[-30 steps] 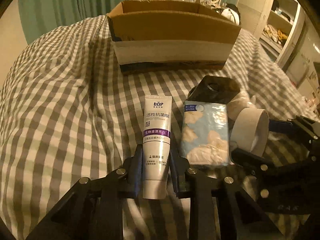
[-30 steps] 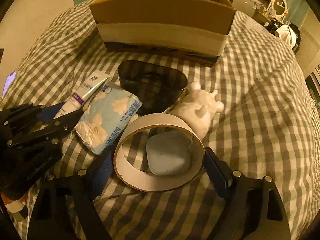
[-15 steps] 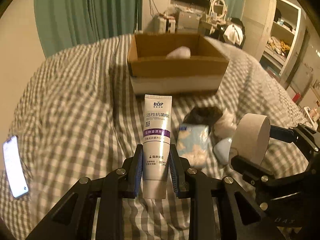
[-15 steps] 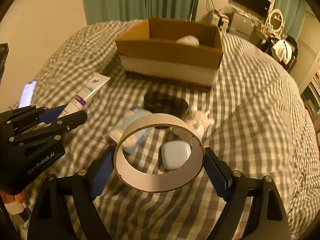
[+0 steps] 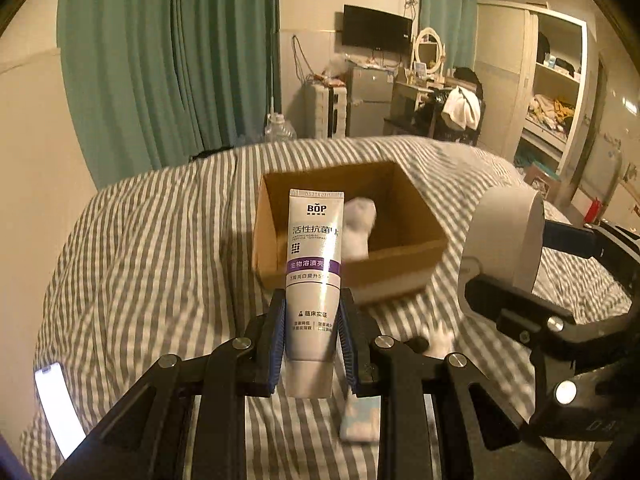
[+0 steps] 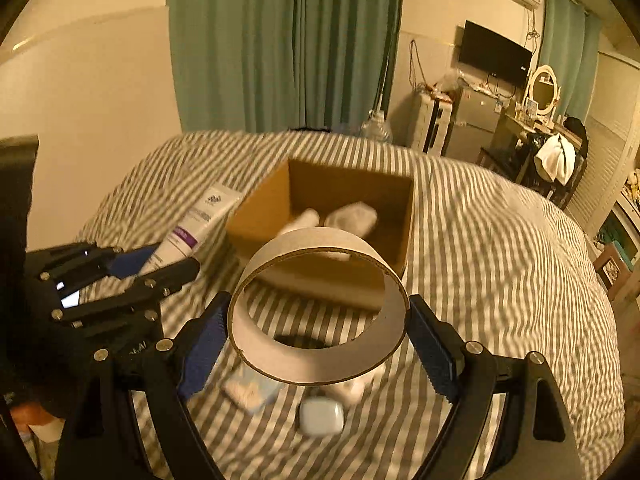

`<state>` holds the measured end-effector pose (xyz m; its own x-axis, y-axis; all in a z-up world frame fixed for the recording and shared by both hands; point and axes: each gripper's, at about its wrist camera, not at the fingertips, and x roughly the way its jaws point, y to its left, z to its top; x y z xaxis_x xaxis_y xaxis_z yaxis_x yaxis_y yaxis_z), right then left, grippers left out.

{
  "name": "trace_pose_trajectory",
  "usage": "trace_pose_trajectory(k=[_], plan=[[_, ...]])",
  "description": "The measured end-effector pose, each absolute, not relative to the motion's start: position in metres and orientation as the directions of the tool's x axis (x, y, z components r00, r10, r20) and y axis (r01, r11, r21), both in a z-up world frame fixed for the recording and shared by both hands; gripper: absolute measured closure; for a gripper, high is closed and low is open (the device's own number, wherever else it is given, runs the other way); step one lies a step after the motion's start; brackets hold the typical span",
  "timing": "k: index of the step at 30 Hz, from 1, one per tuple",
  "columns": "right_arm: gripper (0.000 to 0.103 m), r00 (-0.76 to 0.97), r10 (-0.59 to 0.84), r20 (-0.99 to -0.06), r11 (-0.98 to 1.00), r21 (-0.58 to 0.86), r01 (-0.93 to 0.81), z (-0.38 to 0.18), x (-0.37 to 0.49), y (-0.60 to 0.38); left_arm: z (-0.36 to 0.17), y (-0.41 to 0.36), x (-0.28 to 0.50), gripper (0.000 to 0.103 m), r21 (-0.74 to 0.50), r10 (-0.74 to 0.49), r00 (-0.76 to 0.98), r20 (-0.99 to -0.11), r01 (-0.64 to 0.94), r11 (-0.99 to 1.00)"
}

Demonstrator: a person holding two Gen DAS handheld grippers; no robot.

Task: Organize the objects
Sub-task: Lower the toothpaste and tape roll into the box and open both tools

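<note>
We hold two things up in the air over the bed (image 5: 140,248). Our left gripper (image 5: 312,340) has its fingers (image 5: 276,336) squeezed on a toothpaste tube (image 5: 314,272), which stands straight up. Our right gripper (image 6: 320,340) has its fingers (image 6: 434,356) spread wide and pressed on both sides of a cardboard tape ring (image 6: 316,372).

The cardboard box (image 5: 404,256) sits ahead on the bed, open on top, with white things already inside. A small white case (image 6: 321,417) and a tissue pack (image 6: 250,394) lie on the bed below us.

We think the job now is to carry both things to the box. To do it well, we should bring each one right over the opening — past the near wall — then go low before letting go. We should keep the two grippers apart so they do not bump, and not squeeze the ring harder, or it may bend.
</note>
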<state>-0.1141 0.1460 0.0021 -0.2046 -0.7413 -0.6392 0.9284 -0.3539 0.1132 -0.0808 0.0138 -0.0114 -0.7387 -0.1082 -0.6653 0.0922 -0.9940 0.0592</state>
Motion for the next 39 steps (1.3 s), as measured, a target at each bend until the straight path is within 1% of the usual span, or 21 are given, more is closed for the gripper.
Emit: trace_pose_trajectory(k=[5, 10, 14, 20, 23, 28, 31, 33, 35, 36, 37, 38, 39], plan=[[0.018, -0.214, -0.761, -0.612, -0.36, 0.125, 0.925, 0.019, -0.141, 0.117, 0.0, 0.004, -0.121, 0.078, 0.07, -0.116, -0.755, -0.645, 0.092, -0.993], [0.018, -0.221, -0.764, -0.607, -0.376, 0.14, 0.916, 0.023, -0.174, 0.078, -0.007, -0.008, -0.17, 0.078, 0.062, -0.106, -0.748, -0.655, 0.087, -0.994], [0.018, -0.223, -0.744, -0.63, -0.387, 0.135, 0.912, 0.008, -0.197, 0.039, -0.028, -0.014, -0.206, 0.078, 0.054, -0.098, -0.729, -0.677, 0.084, -0.995], [0.018, -0.214, -0.699, -0.683, -0.405, 0.132, 0.905, -0.037, -0.223, -0.002, -0.066, -0.026, -0.236, 0.078, 0.032, -0.079, -0.691, -0.719, 0.08, -0.996], [0.018, -0.201, -0.684, -0.701, -0.408, 0.139, 0.903, -0.054, -0.23, -0.012, -0.077, -0.029, -0.243, 0.078, 0.029, -0.074, -0.679, -0.73, 0.078, -0.997], [0.018, -0.19, -0.679, -0.71, -0.399, 0.139, 0.906, -0.063, -0.236, -0.017, -0.086, -0.025, -0.245, 0.078, 0.033, -0.068, -0.676, -0.733, 0.064, -0.997], [0.017, -0.159, -0.69, -0.706, -0.389, 0.177, 0.904, -0.063, -0.239, -0.014, -0.084, -0.02, -0.241, 0.078, 0.039, -0.062, -0.67, -0.74, 0.05, -0.998], [0.017, -0.15, -0.715, -0.683, -0.391, 0.213, 0.895, -0.059, -0.241, -0.007, -0.078, -0.019, -0.236, 0.078, 0.04, -0.063, -0.667, -0.742, 0.05, -0.998], [0.016, -0.132, -0.732, -0.668, -0.39, 0.253, 0.885, -0.052, -0.241, 0.0, -0.066, -0.017, -0.227, 0.075, 0.044, -0.066, -0.67, -0.739, 0.05, -0.998], [0.012, -0.125, -0.74, -0.661, -0.393, 0.273, 0.878, -0.047, -0.242, 0.004, -0.06, -0.016, -0.223, 0.071, 0.049, -0.071, -0.673, -0.736, 0.051, -0.997], [0.01, -0.127, -0.746, -0.653, -0.398, 0.286, 0.871, -0.041, -0.243, 0.009, -0.051, -0.014, -0.217, 0.058, 0.058, -0.076, -0.678, -0.731, 0.05, -0.997], [0.01, -0.135, -0.754, -0.643, -0.405, 0.293, 0.866, -0.033, -0.243, 0.016, -0.042, -0.012, -0.212, 0.045, 0.066, -0.083, -0.684, -0.725, 0.051, -0.997], [0.009, -0.148, -0.761, -0.632, -0.411, 0.293, 0.863, -0.023, -0.242, 0.023, -0.035, -0.011, -0.208, 0.025, 0.074, -0.092, -0.691, -0.717, 0.056, -0.996]])
